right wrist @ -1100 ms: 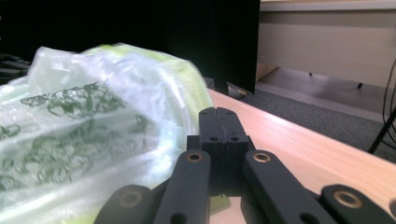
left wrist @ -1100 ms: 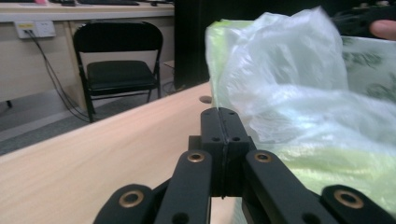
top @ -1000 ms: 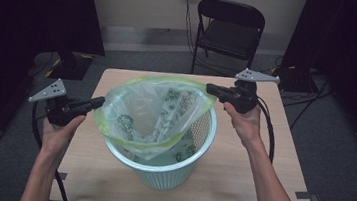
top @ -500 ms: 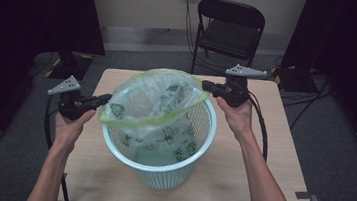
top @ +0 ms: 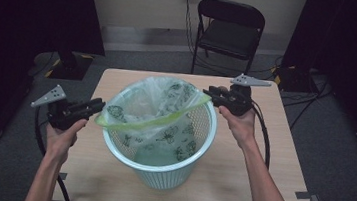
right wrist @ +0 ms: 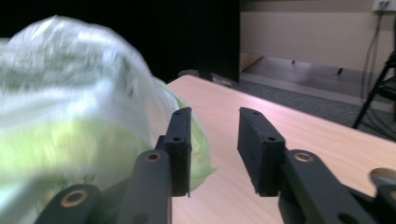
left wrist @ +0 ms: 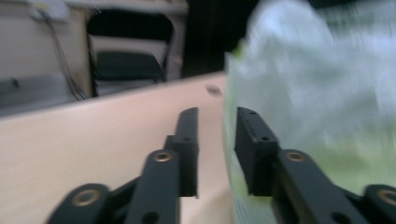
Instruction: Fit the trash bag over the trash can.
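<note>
A white mesh basket (top: 174, 176) stands mid-table with a clear, green-rimmed printed bag (top: 159, 101) sitting in it, its rim stretched slantwise above the basket's mouth. My left gripper (top: 99, 105) is at the rim's left end. Its jaws (left wrist: 217, 114) have just been opening, and the bag's edge (left wrist: 299, 93) lies loose by the right jaw, unpressed. My right gripper (top: 208, 91) is at the rim's far right corner. Its jaws (right wrist: 215, 114) have also just been opening, with nothing between them and the bag (right wrist: 79, 107) left of the left jaw.
The wooden table (top: 263, 185) has bare surface on both sides of the basket and in front of it. A black folding chair (top: 230, 31) stands behind the far edge. Cables lie on the floor at the right.
Both grippers were shut on the bag's green rim, holding it taut above the basket. Both have now opened off the rim, and the bag sits lower over the basket.
</note>
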`<state>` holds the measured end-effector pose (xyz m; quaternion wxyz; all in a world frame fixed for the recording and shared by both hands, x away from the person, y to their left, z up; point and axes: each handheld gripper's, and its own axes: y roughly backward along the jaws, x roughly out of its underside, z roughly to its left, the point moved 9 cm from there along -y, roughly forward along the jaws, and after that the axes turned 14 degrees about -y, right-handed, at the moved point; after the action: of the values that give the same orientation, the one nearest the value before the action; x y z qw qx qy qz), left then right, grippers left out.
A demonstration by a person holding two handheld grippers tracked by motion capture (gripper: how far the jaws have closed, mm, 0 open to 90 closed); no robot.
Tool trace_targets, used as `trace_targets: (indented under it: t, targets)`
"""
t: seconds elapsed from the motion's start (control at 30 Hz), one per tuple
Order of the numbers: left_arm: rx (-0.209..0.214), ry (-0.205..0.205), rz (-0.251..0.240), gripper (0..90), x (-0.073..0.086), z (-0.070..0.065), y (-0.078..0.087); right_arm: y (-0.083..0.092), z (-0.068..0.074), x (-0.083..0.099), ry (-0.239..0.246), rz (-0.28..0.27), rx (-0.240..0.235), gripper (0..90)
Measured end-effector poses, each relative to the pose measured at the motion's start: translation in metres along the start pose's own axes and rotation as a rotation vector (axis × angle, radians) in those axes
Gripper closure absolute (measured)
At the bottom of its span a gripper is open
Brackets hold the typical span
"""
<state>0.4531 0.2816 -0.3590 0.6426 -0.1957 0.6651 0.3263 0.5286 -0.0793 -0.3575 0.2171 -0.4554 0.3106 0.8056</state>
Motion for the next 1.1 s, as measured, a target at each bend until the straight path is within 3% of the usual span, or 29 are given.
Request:
trace_targets:
  t: [0.07,0.13,0.3,0.4,0.47,0.5,0.53,0.6,0.63,0.67,0.73,0.8,0.83,0.87,1.03,1.1]
  targets:
    - [-0.004,0.013,-0.041,61.5,-0.013,0.002,-0.002,0.003,0.0,-0.01,0.002,-0.016,0.014,60.0]
    - [0.011,-0.013,-0.051,61.8,-0.023,-0.004,-0.006,0.006,0.004,-0.019,0.01,-0.032,0.016,58.7]
    - [0.059,-0.079,-0.077,66.1,-0.038,-0.031,-0.008,0.018,0.025,-0.034,0.027,-0.079,-0.017,54.5]
    - [0.057,-0.109,-0.076,69.8,-0.037,-0.049,-0.001,0.025,0.048,-0.028,0.064,-0.059,-0.057,52.4]
    - [0.07,-0.122,-0.079,70.2,-0.037,-0.055,0.001,0.026,0.053,-0.025,0.077,-0.048,-0.056,52.3]
    - [0.038,-0.131,-0.071,69.3,-0.036,-0.062,0.008,0.029,0.058,-0.02,0.091,-0.04,-0.059,51.4]
    - [0.038,-0.144,-0.064,69.3,-0.036,-0.065,0.011,0.03,0.06,-0.019,0.092,-0.037,-0.063,51.3]
    - [0.065,-0.148,-0.052,69.1,-0.036,-0.071,0.018,0.031,0.06,-0.018,0.097,-0.033,-0.058,51.4]
    - [0.065,-0.148,-0.052,68.5,-0.036,-0.071,0.018,0.031,0.059,-0.018,0.091,-0.027,-0.06,51.4]
    - [0.1,-0.162,-0.039,67.9,-0.037,-0.073,0.022,0.03,0.057,-0.019,0.085,-0.023,-0.058,51.3]
    - [0.1,-0.169,-0.04,63.6,-0.039,-0.071,0.022,0.027,0.054,-0.021,0.081,-0.015,-0.056,51.3]
    - [0.081,-0.156,-0.067,62.5,-0.046,-0.062,0.021,0.025,0.053,-0.022,0.073,-0.011,-0.064,51.3]
    - [0.071,-0.132,-0.105,64.5,-0.055,-0.051,0.015,0.023,0.054,-0.023,0.068,-0.008,-0.07,51.9]
    - [0.071,-0.132,-0.105,65.7,-0.055,-0.051,0.015,0.023,0.054,-0.023,0.068,-0.008,-0.07,51.9]
    - [0.087,-0.112,-0.065,67.6,-0.057,-0.041,-0.017,0.019,0.052,-0.021,0.064,0.011,-0.065,53.3]
    - [0.09,-0.127,-0.025,69.1,-0.051,-0.043,-0.024,0.022,0.051,-0.018,0.063,0.015,-0.064,53.3]
